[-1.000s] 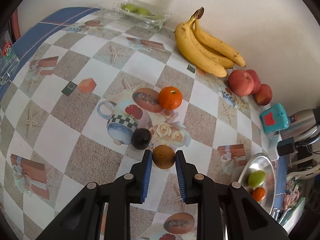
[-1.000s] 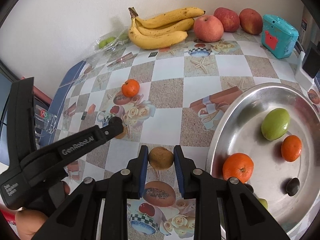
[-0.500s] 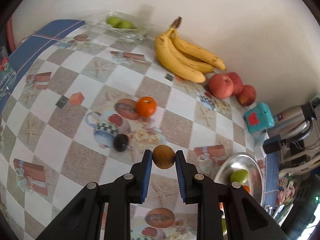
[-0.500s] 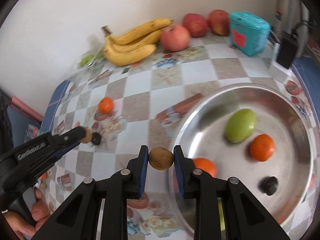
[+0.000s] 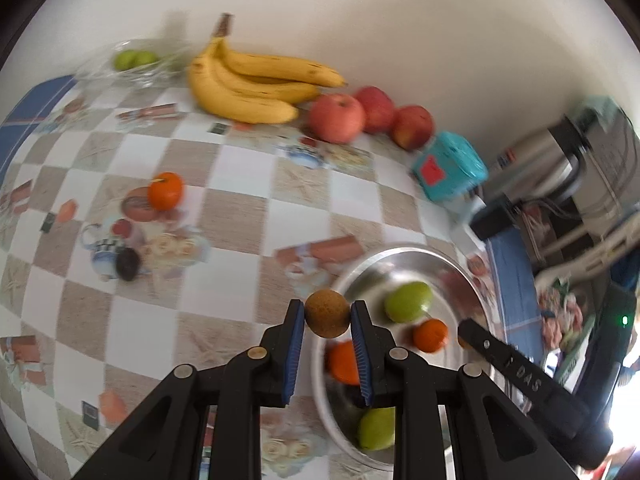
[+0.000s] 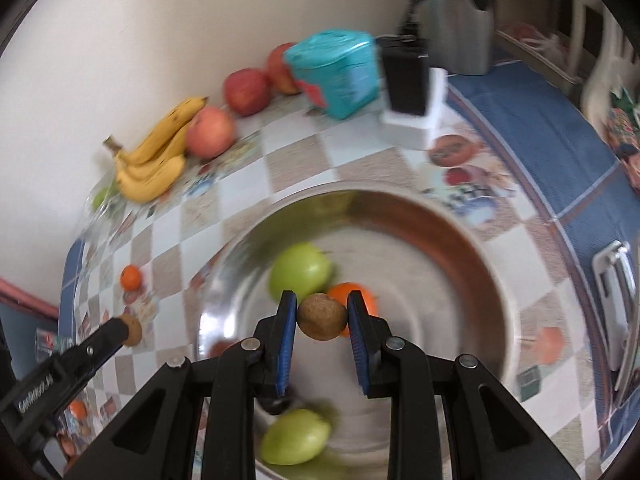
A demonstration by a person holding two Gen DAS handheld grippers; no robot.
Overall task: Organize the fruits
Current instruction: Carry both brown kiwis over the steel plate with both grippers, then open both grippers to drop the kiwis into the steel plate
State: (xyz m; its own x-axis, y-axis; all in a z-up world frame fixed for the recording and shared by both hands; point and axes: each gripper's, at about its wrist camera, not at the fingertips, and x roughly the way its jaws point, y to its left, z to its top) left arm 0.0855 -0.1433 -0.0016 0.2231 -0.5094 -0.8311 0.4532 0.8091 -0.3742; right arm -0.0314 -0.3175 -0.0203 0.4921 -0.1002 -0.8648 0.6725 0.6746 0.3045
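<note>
- Gripping a brown round fruit [image 5: 327, 313] between its blue pads, the left gripper [image 5: 327, 320] hangs at the near-left rim of the metal bowl [image 5: 400, 252].
- Clamping a second brown fruit [image 6: 322, 317], the right gripper [image 6: 322, 316] hovers over the bowl's middle, above a green fruit [image 6: 300, 272] and an orange [image 6: 352, 294].
- Bananas [image 5: 248, 84] and apples [image 5: 336, 118] lie far, along the wall.

Bananas [image 5: 248, 88] lie along the wall at the back of the table [image 5: 236, 220], apples [image 5: 336, 117] just to their right. A metal tray [image 5: 452, 268] sits nearer, to the right, holding several fruits. A lone orange [image 5: 165, 191] rests well left of it
</note>
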